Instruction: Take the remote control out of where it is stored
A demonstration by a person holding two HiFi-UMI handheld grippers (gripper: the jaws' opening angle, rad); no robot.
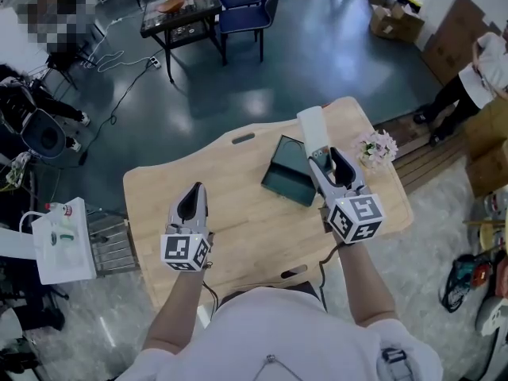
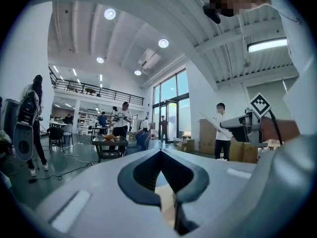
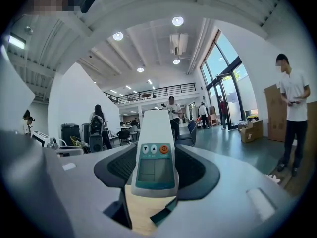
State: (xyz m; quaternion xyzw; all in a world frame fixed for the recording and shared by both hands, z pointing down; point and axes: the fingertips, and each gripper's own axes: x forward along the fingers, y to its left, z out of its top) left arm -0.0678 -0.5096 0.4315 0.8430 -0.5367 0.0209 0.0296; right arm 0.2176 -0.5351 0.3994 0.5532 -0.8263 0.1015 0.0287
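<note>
The remote control (image 1: pixel 313 130) is white, with a teal face, a small screen and an orange button (image 3: pixel 164 149). My right gripper (image 1: pixel 329 163) is shut on its lower end and holds it in the air above the table's right half, its long end pointing away from me. In the right gripper view the remote control (image 3: pixel 156 170) sits between the dark pads (image 3: pixel 117 168). A dark green tray-like holder (image 1: pixel 287 173) lies on the wooden table (image 1: pixel 238 244), just left of the right gripper. My left gripper (image 1: pixel 193 194) hovers over the table's left half, shut on nothing (image 2: pixel 161 152).
A small bunch of pale flowers (image 1: pixel 378 147) stands at the table's right edge. A white device on a wire cart (image 1: pixel 59 240) is to the left of the table. A black table with chairs (image 1: pixel 181 14) stands far back. A person (image 1: pixel 476 78) is near cardboard boxes at the right.
</note>
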